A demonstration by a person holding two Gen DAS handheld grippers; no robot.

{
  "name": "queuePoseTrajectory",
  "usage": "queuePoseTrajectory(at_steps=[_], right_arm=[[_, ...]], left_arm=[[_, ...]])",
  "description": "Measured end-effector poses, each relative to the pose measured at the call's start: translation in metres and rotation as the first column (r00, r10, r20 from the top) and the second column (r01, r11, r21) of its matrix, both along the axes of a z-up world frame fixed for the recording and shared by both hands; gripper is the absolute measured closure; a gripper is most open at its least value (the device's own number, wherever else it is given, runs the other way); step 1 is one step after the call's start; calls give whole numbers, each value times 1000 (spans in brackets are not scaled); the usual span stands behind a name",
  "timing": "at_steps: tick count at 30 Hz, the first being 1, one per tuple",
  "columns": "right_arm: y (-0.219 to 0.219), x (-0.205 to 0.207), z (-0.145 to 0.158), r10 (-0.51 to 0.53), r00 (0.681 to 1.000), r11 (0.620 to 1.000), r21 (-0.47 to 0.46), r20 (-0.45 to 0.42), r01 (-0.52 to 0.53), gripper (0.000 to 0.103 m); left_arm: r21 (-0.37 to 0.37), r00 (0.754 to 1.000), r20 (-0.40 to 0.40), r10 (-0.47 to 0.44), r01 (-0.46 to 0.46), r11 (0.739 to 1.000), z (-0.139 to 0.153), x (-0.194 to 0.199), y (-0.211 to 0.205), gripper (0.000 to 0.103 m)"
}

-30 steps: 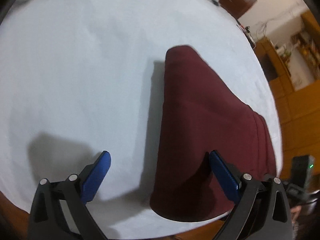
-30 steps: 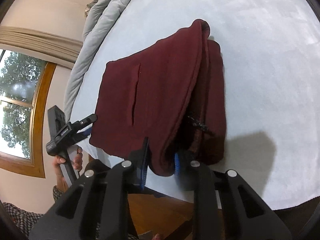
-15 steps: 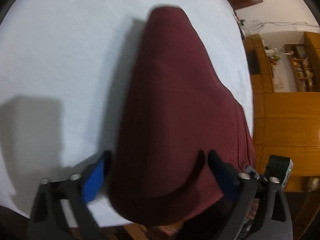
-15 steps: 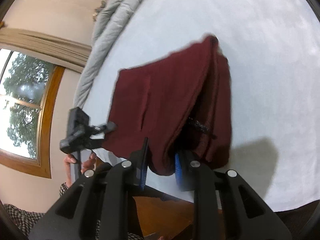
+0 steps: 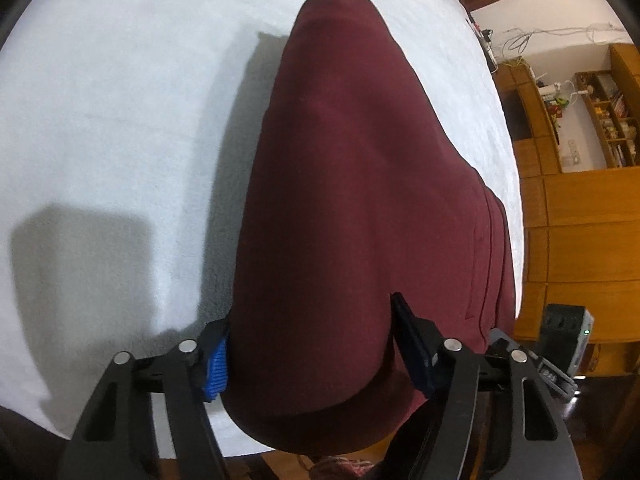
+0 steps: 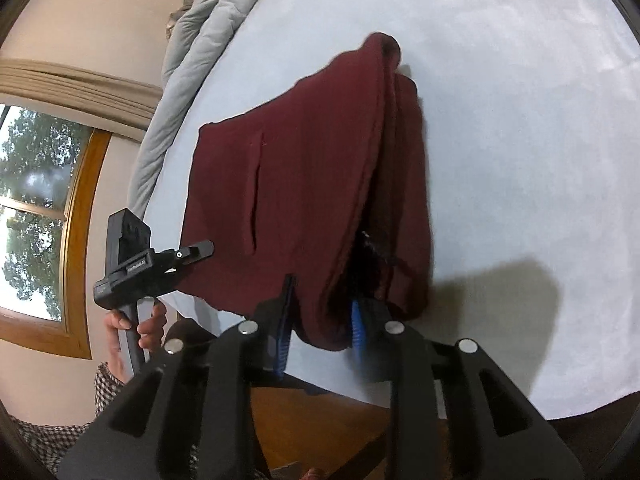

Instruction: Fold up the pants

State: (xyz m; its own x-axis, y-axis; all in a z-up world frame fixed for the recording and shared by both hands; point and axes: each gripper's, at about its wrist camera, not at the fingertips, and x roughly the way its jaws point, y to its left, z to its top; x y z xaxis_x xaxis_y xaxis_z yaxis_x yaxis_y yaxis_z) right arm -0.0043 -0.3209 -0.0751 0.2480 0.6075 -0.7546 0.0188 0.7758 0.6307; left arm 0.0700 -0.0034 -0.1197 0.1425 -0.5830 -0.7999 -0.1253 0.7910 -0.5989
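Dark red pants (image 5: 360,200) lie folded in layers on a white bed sheet (image 5: 120,100). In the left wrist view my left gripper (image 5: 316,344) straddles the near end of the pants, its jaws closing on the thick fold, and the blue pads press against the cloth. In the right wrist view my right gripper (image 6: 320,320) is shut on the near edge of the pants (image 6: 300,180). The left gripper (image 6: 192,254) also shows there at the pants' left edge, held by a hand.
A grey quilt (image 6: 200,40) lies bunched along the far side of the bed. A window (image 6: 32,216) is at the left. Wooden cabinets and shelves (image 5: 580,200) stand to the right of the bed. The bed edge runs just below both grippers.
My left gripper moved right, from beside the pants onto their near end, and its jaws narrowed around the fold. My right gripper kept its hold on the pants.
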Motion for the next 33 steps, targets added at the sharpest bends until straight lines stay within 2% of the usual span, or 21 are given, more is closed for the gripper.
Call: queuePoseTrajectory(at_steps=[4, 6, 9, 12, 14, 16, 18, 21, 22, 24, 25, 27, 30, 31, 33], right_arm=[[2, 1, -1, -6, 1000, 1000, 3, -1, 6, 74], [1, -1, 1, -6, 1000, 1000, 4, 5, 6, 70], [-3, -5, 7, 2, 1000, 1000, 21, 12, -2, 60], [-9, -7, 9, 5, 1000, 1000, 25, 16, -5, 62], [-10, -3, 3, -11, 1000, 999, 31, -9, 11, 76], [-10, 0, 4, -15, 1000, 999, 45, -11, 16, 81], [-12, 1, 14, -19, 1000, 999, 40, 13, 18, 85], [-14, -1, 25, -28, 999, 999, 31, 39, 27, 88], [-13, -1, 24, -22, 999, 1000, -8, 30, 22, 88], [-8, -1, 12, -7, 1000, 999, -53, 5, 8, 88], [-7, 0, 4, -7, 1000, 999, -50, -16, 6, 88], [-9, 1, -5, -15, 999, 1000, -12, -33, 15, 88], [-10, 0, 2, -8, 1000, 1000, 10, -16, 8, 83], [-9, 1, 7, 7, 1000, 1000, 9, -5, -7, 76], [-13, 0, 18, 6, 999, 1000, -21, 33, -6, 71]], left_arm=[[27, 1000, 8, 4, -4, 1000, 8, -1, -9, 35], [22, 1000, 2, 6, -6, 1000, 8, -1, -10, 32], [-2, 1000, -1, 21, -21, 1000, 8, -2, -8, 26], [-26, 1000, -4, -9, 9, 1000, 4, 1, -12, 17], [-13, 1000, -1, -15, 15, 1000, 3, 2, -16, 18], [24, 1000, 5, -15, 15, 1000, 6, 0, -17, 27], [38, 1000, 21, -20, 19, 999, 17, -3, -19, 38], [32, 999, 38, -25, 24, 999, 28, -4, -20, 45], [43, 998, 47, -32, 30, 999, 28, -5, -21, 45], [74, 998, 43, -44, 41, 996, 21, -5, -25, 46], [92, 998, 36, -50, 46, 995, 14, -5, -27, 46], [73, 999, 27, -43, 41, 996, 6, -5, -23, 44], [69, 998, 42, -54, 51, 996, 13, -4, -24, 42], [78, 997, 47, -60, 56, 995, 16, -4, -24, 40], [92, 997, 47, -66, 61, 994, 21, -1, -26, 34]])
